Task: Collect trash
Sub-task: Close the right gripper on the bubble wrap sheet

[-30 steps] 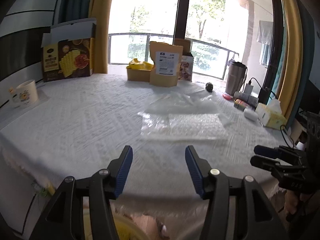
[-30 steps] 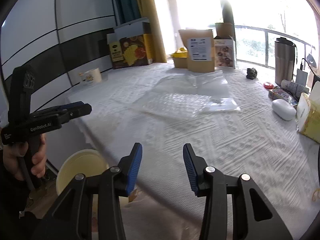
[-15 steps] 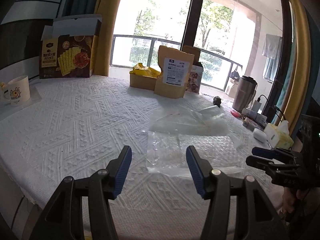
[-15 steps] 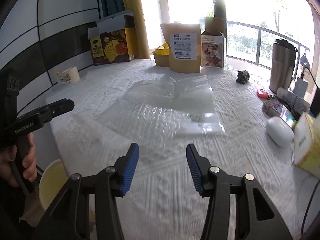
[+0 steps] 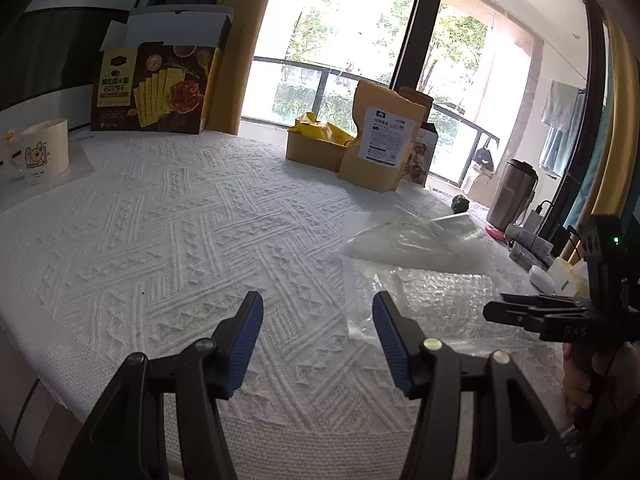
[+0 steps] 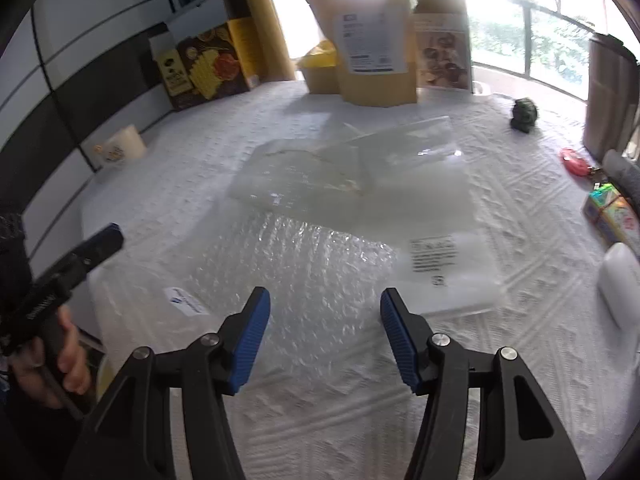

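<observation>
Clear plastic trash lies flat on the white tablecloth: a sheet of bubble wrap [image 6: 304, 264] nearest me, clear plastic bags [image 6: 360, 168] behind it, and a clear bag with a printed label [image 6: 440, 268] to its right. My right gripper [image 6: 325, 332] is open and empty, hovering just above the near part of the bubble wrap. My left gripper [image 5: 318, 340] is open and empty over bare cloth, just left of the bubble wrap [image 5: 440, 300] and the bags [image 5: 404, 244]. The right gripper also shows in the left wrist view [image 5: 504, 314].
A cracker box [image 5: 156, 88], a mug [image 5: 42, 150], a yellow box [image 5: 316, 148], a kraft pouch [image 5: 380, 144] and a steel tumbler [image 5: 512, 196] stand along the back. A white mouse [image 6: 620, 280], a colourful pack [image 6: 612, 216] and a dark small object [image 6: 524, 114] lie at the right. A yellow bin [image 6: 102, 380] sits below the table edge.
Both grippers have moved forward over the table toward the plastic. The right one now hovers over the bubble wrap; both stay open.
</observation>
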`<action>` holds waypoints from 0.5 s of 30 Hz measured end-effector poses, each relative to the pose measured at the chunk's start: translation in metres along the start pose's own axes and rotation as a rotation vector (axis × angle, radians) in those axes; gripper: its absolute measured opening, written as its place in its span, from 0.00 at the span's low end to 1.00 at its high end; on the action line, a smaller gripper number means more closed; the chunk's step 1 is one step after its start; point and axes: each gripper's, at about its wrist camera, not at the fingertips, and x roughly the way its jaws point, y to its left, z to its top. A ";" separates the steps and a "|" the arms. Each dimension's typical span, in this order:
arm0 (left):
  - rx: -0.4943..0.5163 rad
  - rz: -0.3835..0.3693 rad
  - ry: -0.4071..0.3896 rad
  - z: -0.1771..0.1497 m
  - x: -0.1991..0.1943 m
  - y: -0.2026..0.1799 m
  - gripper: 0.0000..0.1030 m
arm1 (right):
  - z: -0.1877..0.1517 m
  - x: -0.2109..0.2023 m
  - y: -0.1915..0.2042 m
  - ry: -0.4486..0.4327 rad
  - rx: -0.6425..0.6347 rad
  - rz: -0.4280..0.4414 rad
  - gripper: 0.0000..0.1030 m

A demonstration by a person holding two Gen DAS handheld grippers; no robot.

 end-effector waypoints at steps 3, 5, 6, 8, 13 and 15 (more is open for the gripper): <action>0.004 0.001 0.007 -0.005 -0.003 0.002 0.55 | 0.000 0.002 0.004 0.001 -0.013 -0.005 0.37; 0.013 0.004 0.013 -0.010 -0.006 0.000 0.55 | -0.003 0.003 0.007 0.003 -0.026 0.012 0.14; 0.017 -0.001 0.020 -0.013 -0.007 -0.001 0.55 | -0.004 0.002 0.010 -0.004 -0.037 0.024 0.06; 0.032 -0.012 0.040 -0.017 -0.009 -0.006 0.55 | -0.008 -0.010 0.016 -0.060 -0.063 0.016 0.04; 0.031 -0.029 0.025 -0.018 -0.024 -0.010 0.55 | -0.020 -0.041 0.024 -0.176 -0.080 -0.027 0.03; 0.018 -0.042 0.028 -0.018 -0.028 -0.011 0.55 | -0.025 -0.054 0.024 -0.212 -0.080 -0.050 0.03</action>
